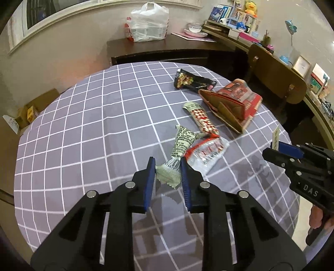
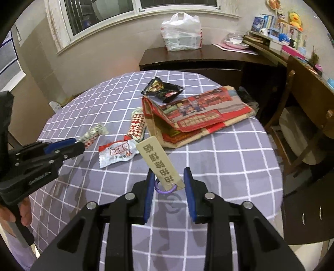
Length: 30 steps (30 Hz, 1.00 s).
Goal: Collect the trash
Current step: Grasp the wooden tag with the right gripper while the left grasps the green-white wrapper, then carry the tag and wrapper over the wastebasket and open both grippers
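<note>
Left gripper (image 1: pixel 168 166) fingers pinch a wrapper (image 1: pixel 179 154) mid-tabletop (image 1: pixel 83 125); right gripper (image 2: pixel 169 175), part open near the edge, carries a tag (image 2: pixel 159 164), grip unclear.

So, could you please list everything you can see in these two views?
tablecloth: 1, purple with white grid, covers the table
green wrapper: 1, pale green with barcode, its near end between the left gripper's fingers
checked wrapper: 1, red-and-white, mid-table
white packet: 1, white and red, beside the green wrapper
black packet: 1, black, far side of the table
paper bag: 1, red and tan, lying flat on the right
wooden tag: 1, tan with a purple ring, between the right gripper's fingers
plastic bag: 1, white, on the dark sideboard
duck toy: 1, yellow, on the shelf
left gripper: black, blue pads
right gripper: black, blue pads
</note>
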Tool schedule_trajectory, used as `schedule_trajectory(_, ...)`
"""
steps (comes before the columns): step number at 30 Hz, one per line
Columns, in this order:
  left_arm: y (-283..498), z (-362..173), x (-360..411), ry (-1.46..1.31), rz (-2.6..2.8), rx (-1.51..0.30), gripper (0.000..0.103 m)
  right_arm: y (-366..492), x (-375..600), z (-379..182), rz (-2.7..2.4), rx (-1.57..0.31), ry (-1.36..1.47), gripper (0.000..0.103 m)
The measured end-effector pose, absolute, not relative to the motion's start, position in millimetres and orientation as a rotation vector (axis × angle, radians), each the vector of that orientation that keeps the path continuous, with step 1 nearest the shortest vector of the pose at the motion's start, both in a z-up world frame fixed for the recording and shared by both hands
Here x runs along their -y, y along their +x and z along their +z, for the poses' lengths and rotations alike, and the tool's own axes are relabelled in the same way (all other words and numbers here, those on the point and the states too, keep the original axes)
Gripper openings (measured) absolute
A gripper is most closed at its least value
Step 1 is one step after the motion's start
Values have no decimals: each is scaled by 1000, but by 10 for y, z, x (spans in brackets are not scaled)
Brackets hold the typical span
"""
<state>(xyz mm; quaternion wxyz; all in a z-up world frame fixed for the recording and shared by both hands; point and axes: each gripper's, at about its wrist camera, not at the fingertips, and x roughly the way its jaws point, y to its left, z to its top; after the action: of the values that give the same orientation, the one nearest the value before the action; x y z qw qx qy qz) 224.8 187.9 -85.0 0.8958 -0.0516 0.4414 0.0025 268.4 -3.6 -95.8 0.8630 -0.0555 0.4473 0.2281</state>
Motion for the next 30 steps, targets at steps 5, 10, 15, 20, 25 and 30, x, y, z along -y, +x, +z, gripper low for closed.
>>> schedule_trajectory(5,2114,-771,-1669,-87,-20,-894,24,2571,196,-927,459,-932,-94,28)
schedule_trajectory(10,2060,-719,-1379,-57,-58,-886,24,2457,488,-910,416,-929,-60,28)
schedule_trajectory(15,2047,-703,-938,-4,-118,-878,24,2377,853,-907,352,-922,-20,28)
schedule_trajectory(20,2087,-704,-474,39,-194,-884,24,2320,1286,-934,284,-925,30,28)
schedule_trajectory(25,2160,-733,45,86,-273,-894,24,2269,1791,-1008,209,-928,89,28)
schedule_trajectory(30,2245,-788,528,130,-355,-902,24,2206,2306,-1098,124,-931,153,28)
